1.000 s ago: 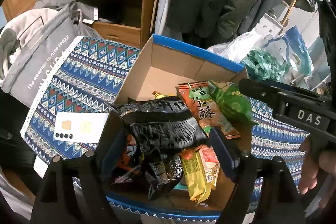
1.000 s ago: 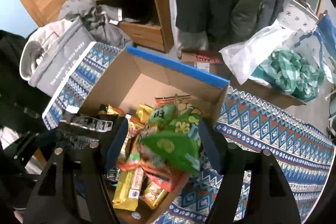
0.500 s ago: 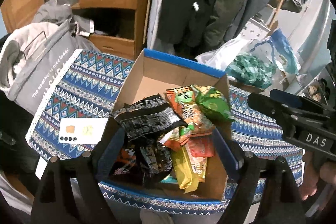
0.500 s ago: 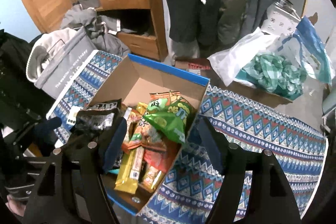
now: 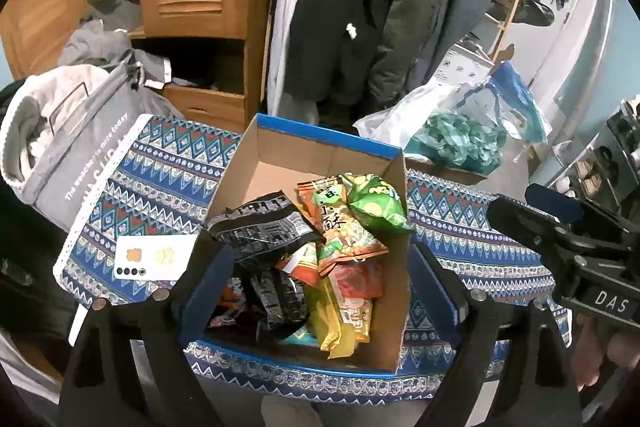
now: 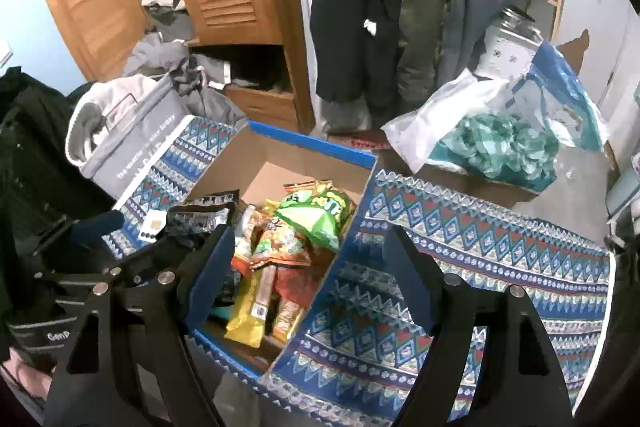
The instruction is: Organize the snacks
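Both grippers have pulled up and back from the box since a second ago, when the left one was closing around the black packet and the right one around the green bag; both snacks now lie in the box. Left gripper (image 5: 322, 269) hangs with its fingers wide apart and empty above the near end of the cardboard box (image 5: 320, 155). Right gripper (image 6: 308, 259) is likewise spread wide, holding nothing, over the box's right wall.

Inside the box, the black packet (image 5: 260, 227) lies at 9 o'clock, the green bag (image 5: 376, 205) at 2 o'clock, leaning on the right wall and overlapping an orange packet (image 5: 340, 227) in the middle. A yellow packet (image 5: 336, 323) lies toward 6 o'clock beside a red one (image 5: 356, 277).

The box sits on a blue patterned cloth (image 5: 480, 223) covering the bench. A white card (image 5: 154, 257) lies on the cloth at 9 o'clock of the box, and a grey bag (image 5: 80, 155) stands beyond it.
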`<state>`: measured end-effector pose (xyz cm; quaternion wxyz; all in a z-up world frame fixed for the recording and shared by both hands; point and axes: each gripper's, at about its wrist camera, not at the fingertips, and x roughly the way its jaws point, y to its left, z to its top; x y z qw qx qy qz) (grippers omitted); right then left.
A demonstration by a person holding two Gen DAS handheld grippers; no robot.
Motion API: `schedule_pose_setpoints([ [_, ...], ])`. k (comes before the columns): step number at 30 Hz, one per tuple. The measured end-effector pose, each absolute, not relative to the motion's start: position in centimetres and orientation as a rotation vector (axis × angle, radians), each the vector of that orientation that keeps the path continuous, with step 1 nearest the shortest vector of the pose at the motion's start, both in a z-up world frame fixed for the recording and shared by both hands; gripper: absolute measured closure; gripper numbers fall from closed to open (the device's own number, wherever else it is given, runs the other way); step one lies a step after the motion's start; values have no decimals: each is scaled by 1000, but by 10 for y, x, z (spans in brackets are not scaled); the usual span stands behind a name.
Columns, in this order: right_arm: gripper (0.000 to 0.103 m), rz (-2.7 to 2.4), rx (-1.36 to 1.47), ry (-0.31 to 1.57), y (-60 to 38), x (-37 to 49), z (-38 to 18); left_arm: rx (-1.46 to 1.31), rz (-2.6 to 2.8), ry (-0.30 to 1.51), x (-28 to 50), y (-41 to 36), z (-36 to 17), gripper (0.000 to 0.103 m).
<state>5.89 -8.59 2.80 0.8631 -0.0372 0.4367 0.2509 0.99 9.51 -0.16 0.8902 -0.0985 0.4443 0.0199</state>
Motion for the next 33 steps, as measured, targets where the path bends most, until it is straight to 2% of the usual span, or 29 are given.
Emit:
schedule_pose_setpoints([
  [33,26,496,-64,905,-117,51,27,-177,24,903,4,68,12,13],
])
